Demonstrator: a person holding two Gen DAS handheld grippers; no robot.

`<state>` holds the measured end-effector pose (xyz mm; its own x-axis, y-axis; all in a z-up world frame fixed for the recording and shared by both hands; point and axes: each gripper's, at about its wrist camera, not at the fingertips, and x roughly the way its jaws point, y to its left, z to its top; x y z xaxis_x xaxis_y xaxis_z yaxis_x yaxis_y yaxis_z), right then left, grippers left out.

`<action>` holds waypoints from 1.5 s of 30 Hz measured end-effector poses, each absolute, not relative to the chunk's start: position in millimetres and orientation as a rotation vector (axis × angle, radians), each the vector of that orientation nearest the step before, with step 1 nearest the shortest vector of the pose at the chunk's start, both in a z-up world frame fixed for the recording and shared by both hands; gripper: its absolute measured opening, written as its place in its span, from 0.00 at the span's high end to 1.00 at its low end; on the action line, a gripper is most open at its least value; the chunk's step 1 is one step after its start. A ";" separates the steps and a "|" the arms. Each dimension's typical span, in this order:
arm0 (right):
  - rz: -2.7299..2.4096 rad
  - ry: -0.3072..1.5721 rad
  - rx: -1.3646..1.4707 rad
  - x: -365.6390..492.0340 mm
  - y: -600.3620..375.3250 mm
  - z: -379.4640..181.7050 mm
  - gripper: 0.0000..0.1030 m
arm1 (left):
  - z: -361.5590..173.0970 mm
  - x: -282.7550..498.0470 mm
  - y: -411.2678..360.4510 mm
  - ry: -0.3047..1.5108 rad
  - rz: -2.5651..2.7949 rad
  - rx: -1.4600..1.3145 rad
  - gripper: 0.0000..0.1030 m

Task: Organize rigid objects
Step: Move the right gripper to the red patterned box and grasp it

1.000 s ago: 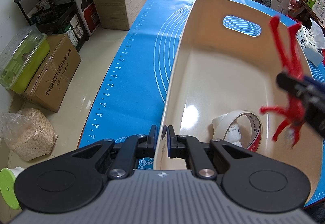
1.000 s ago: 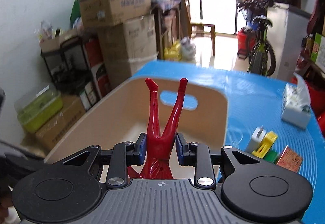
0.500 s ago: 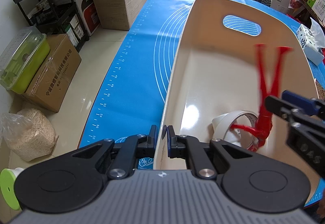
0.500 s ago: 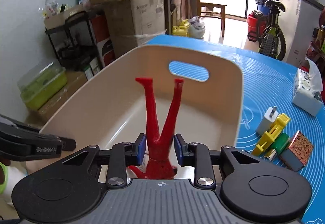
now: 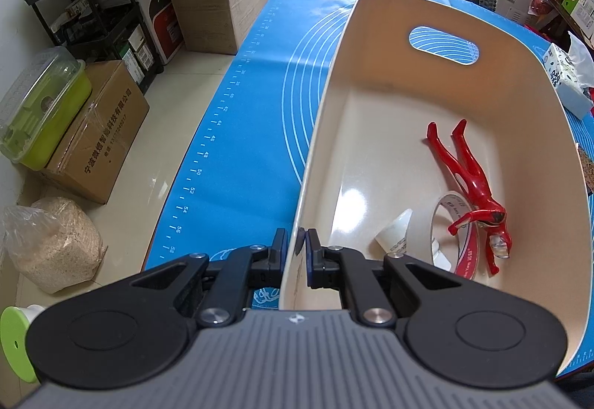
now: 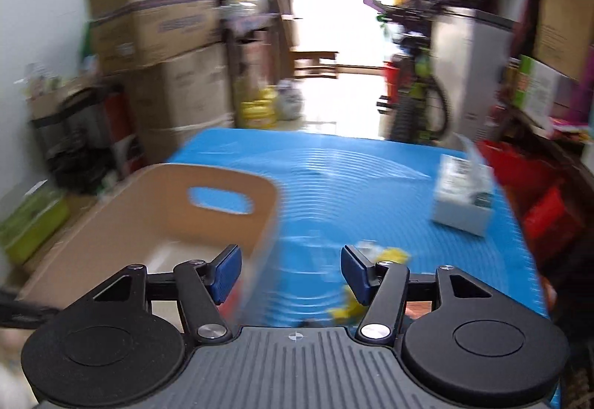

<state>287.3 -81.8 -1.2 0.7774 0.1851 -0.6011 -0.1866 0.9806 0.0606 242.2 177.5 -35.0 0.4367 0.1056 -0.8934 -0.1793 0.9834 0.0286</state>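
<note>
Released since the earlier frame, the red figure (image 5: 470, 174) now lies inside the cream bin (image 5: 534, 82), across a tape roll (image 5: 451, 234). Right hand-held gripper (image 6: 291, 273) is opening, nothing between its jaws, beside the bin. Left hand-held gripper (image 5: 296, 253) pinches the bin's near wall.

Red figure (image 5: 468, 175), cream bin (image 5: 427, 2), blue mat (image 5: 260, 104)

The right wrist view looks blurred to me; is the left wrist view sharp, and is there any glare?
Right wrist view: smeared by motion, beige bin and mat streaked, window overexposed. Left wrist view: sharp, red figure crisp, a glare spot on the bin floor, fisheye bending the edges.
</note>
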 end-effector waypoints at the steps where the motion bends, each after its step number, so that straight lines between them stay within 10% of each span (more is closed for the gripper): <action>1: 0.168 0.651 0.003 291.2 -90.1 -5.0 0.34 | -35.1 242.1 177.6 1.105 0.177 -0.076 0.89; 45: -0.205 0.807 0.154 360.4 -175.6 -114.0 0.34 | -30.6 246.6 168.1 1.117 0.220 -0.031 0.86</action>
<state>360.4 -175.6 -114.0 0.6735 -0.1227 -0.7289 0.2401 0.9690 0.0587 246.6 168.1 -30.6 0.4194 0.1596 -0.8937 -0.1906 0.9780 0.0852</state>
